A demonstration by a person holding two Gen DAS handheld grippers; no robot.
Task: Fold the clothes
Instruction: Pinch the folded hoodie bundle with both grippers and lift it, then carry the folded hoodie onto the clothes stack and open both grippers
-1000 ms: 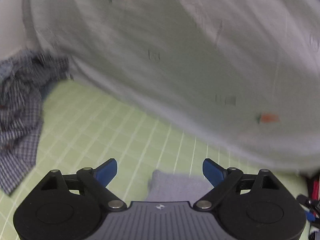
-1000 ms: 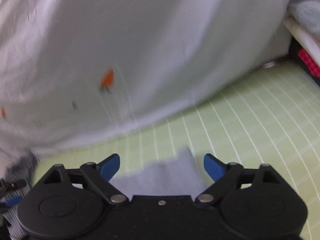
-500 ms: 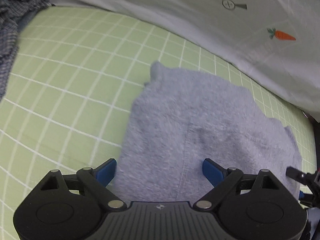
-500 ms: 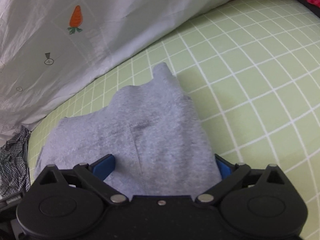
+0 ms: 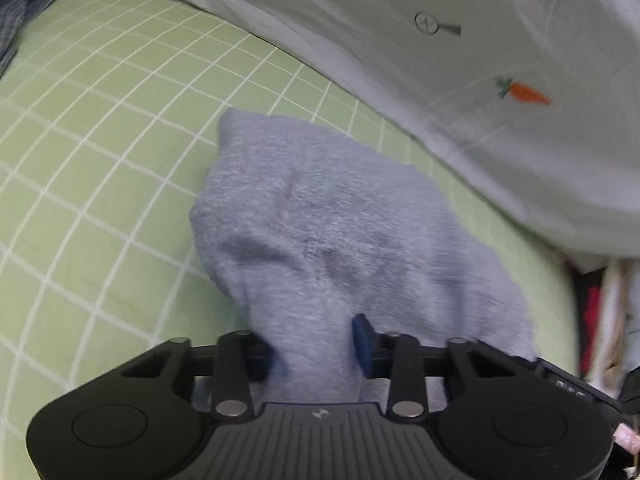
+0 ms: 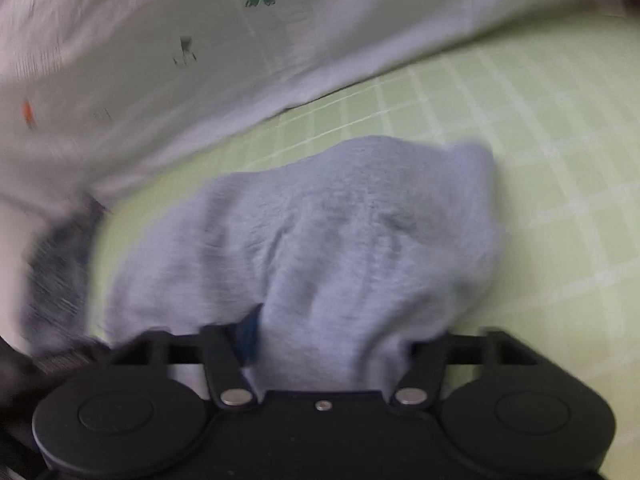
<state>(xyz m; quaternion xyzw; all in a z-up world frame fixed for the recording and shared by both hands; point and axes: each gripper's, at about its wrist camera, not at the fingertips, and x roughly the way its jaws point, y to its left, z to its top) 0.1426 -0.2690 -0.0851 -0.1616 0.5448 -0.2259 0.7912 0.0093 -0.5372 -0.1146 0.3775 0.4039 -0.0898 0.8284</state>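
Observation:
A fuzzy grey garment [image 5: 340, 220] lies crumpled on a green checked sheet [image 5: 100, 160]. My left gripper [image 5: 316, 344] is at its near edge, jaws closing, with a gathered fold of the cloth squeezed between the blue pads [image 5: 362, 340]. In the right wrist view the same grey garment [image 6: 352, 220] bulges up in front of my right gripper [image 6: 332, 344]. Its jaws are closing too, with bunched cloth between them. One blue pad [image 6: 248, 336] shows; the other is hidden under the fabric.
A white cloth with carrot prints [image 5: 480, 40] hangs along the far side of the sheet [image 6: 540, 160] and appears again as the carrot cloth [image 6: 160, 60]. A dark checked shirt [image 5: 16, 12] lies at the far left. Red and white items [image 5: 596, 308] sit at the right edge.
Both grippers came down onto the grey garment's near edge. Their wide jaws have closed in and the flat cloth is now gathered and puckered between the pads.

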